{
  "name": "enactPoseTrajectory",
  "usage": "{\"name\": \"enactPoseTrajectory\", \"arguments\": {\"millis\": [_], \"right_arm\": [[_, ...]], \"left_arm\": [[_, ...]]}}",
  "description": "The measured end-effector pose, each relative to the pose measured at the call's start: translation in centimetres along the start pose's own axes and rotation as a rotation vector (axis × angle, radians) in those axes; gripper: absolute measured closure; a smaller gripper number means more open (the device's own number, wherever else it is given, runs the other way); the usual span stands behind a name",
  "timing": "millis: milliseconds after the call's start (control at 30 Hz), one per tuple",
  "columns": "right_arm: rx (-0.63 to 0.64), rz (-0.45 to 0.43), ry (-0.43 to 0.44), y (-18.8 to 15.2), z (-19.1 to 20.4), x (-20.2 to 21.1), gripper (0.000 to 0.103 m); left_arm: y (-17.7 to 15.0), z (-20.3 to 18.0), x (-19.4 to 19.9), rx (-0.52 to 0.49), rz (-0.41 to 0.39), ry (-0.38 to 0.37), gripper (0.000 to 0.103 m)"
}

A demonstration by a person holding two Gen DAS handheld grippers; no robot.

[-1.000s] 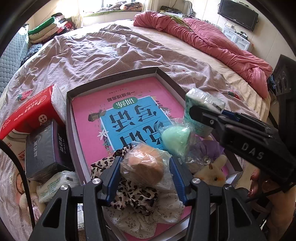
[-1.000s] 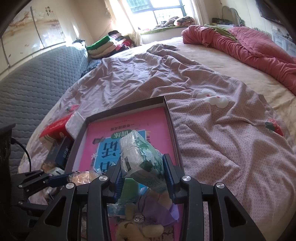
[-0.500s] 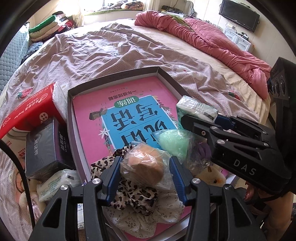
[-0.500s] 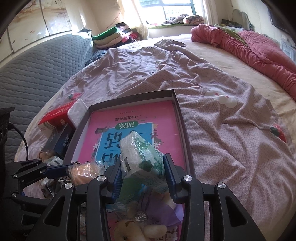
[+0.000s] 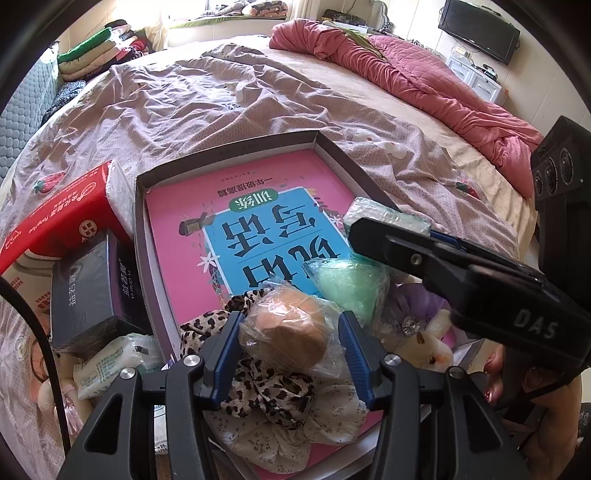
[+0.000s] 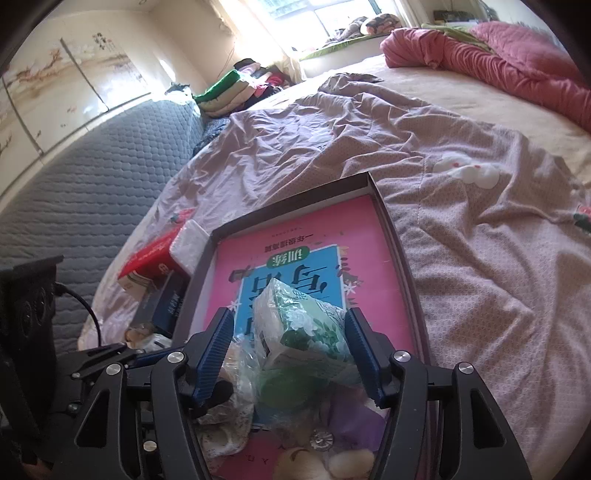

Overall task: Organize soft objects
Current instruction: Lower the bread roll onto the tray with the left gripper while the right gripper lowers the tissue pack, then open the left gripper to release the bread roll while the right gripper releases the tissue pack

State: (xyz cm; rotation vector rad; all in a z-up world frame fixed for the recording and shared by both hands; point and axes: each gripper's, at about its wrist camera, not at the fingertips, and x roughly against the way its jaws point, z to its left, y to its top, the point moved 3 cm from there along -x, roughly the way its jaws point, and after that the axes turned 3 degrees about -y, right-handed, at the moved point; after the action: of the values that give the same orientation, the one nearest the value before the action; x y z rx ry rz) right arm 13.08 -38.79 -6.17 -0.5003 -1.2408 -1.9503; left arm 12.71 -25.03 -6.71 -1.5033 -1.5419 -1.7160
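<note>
Sunlit window (image 6: 295, 14), wide bed (image 6: 461, 122), grey quilted headboard (image 6: 92, 166), wall television (image 5: 480, 29)

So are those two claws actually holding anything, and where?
The left gripper pinches a plastic-wrapped tan sponge by its two sides. The right gripper is opening; the green tissue pack sits between its pads, no longer squeezed.

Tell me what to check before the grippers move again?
1. Right gripper letting go of the tissue pack: ok, jaws are opening, gaps on both sides.
2. Tissue pack resting inside the box: ok, it sits on the pile.
3. Left gripper gripping the bagged sponge: ok.
4. Sponge over the box: ok.
5. Pack stays put once the right gripper leaves: cannot tell.
</note>
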Motion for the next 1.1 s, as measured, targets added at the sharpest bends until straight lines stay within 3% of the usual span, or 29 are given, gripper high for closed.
{"name": "enactPoseTrajectory", "arguments": {"millis": [333,633,1100], "right_arm": [[-0.052,-0.037,0.073,0.3,0.1,0.6,0.028],[-0.069,-0.035,-0.022,0.2,-1.3,0.6,0.028],[-0.065,-0.089,-0.039,0.5,-1.6,1.9,0.028]], "left_arm": [[-0.1,-0.2,0.3,0.005,-0.001,-0.019,0.050],[0.0,-0.7,0.6,-0.009,-0.005,-0.012,0.048],[0.2,-1.0,1.1,-0.020,-0.014,-0.008,0.040]]}}
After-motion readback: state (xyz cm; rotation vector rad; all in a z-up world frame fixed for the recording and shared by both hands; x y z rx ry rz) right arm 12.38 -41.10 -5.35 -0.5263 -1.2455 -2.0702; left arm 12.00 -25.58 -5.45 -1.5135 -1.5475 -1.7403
